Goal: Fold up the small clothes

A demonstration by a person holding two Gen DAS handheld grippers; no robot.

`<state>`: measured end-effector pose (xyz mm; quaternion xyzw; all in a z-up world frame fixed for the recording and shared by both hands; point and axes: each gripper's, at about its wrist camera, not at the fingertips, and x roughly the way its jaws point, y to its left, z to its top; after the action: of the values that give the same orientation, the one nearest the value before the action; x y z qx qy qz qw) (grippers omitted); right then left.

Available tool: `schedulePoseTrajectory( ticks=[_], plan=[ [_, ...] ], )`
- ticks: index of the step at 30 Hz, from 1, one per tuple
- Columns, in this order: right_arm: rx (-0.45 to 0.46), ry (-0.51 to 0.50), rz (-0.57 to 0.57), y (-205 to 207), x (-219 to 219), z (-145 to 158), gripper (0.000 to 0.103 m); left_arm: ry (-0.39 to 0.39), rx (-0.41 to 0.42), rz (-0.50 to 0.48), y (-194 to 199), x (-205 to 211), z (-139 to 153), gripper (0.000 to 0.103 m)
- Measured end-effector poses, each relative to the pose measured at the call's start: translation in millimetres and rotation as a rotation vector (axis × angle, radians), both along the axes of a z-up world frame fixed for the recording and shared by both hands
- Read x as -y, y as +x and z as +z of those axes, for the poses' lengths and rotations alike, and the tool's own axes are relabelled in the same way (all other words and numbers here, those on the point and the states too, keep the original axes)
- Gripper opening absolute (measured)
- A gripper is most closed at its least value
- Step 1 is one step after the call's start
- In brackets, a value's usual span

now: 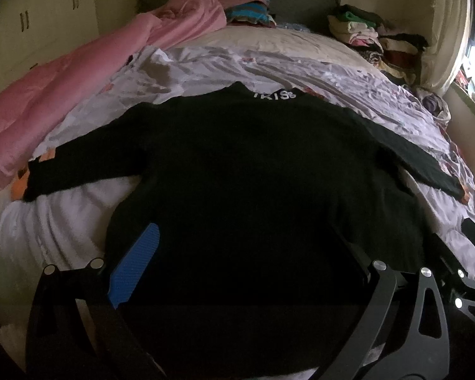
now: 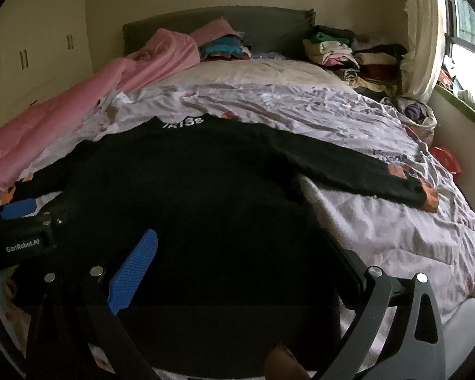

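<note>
Left wrist view showed a black sweater spread flat on the bed, its hem between both grippers' spread, released jaws. Soft, limp knit; I'd grab a sleeve cuff beyond the right jaws.
</note>
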<state>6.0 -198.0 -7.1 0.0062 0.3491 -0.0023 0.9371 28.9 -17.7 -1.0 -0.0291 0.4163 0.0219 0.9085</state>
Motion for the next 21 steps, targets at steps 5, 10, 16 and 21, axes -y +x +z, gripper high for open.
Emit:
schedulePoseTrajectory(
  ticks=[5, 10, 16, 21],
  plan=[
    [0.003, 0.006, -0.026, 14.1, 12.7, 2.8, 0.099, 0.004, -0.002, -0.011, 15.0, 5.1, 2.2, 0.094],
    [0.009, 0.012, -0.053, 29.7, 26.9, 6.8, 0.099, 0.015, -0.004, -0.021, 30.2, 12.7, 2.4, 0.094],
    [0.017, 0.017, -0.104, 48.5, 44.3, 10.5, 0.099, 0.021, -0.001, -0.025, 51.3, 21.2, 2.7, 0.094],
    [0.007, 0.014, -0.159, 66.0, 63.4, 7.7, 0.099, 0.023, -0.005, -0.030, 70.2, 28.3, 2.1, 0.094]
  ],
)
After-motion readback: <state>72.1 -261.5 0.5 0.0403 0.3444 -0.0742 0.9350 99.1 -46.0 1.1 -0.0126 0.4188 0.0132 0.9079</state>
